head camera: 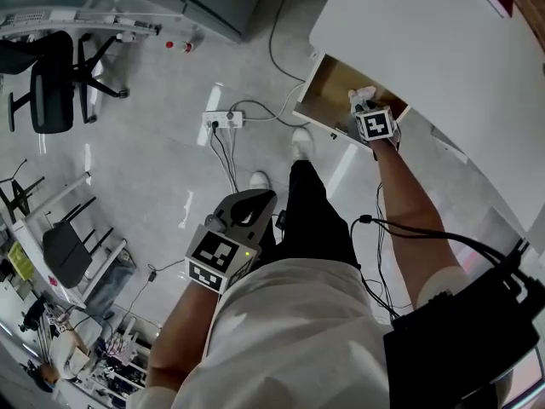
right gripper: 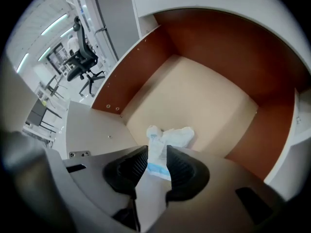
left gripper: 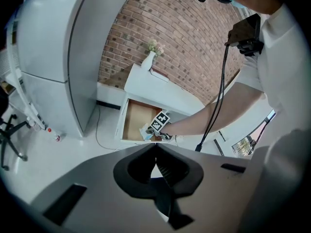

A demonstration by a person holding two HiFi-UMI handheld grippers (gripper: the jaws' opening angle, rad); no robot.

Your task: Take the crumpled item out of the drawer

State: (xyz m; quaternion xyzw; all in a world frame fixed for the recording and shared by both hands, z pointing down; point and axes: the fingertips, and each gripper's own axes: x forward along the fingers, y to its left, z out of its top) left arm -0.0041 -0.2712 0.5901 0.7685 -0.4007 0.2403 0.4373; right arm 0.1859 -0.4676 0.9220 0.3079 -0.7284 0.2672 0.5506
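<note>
The drawer [head camera: 326,92] is pulled out of a white cabinet, and its light wooden floor [right gripper: 199,98] shows. A crumpled white item with a blue edge [right gripper: 167,139] lies near the drawer's front. My right gripper [right gripper: 156,158] reaches into the drawer with its jaws open on either side of the item's near end, and I see no squeeze on it. The head view shows the same gripper [head camera: 364,107] over the item [head camera: 362,94]. My left gripper [head camera: 254,199] hangs low by the person's legs, far from the drawer, shut and empty [left gripper: 156,152].
A power strip [head camera: 223,120] with trailing cables lies on the floor left of the drawer. Office chairs [head camera: 51,79] stand at the far left. The white cabinet top [head camera: 426,41] overhangs the drawer. A white vase [left gripper: 148,60] stands on it before a brick wall.
</note>
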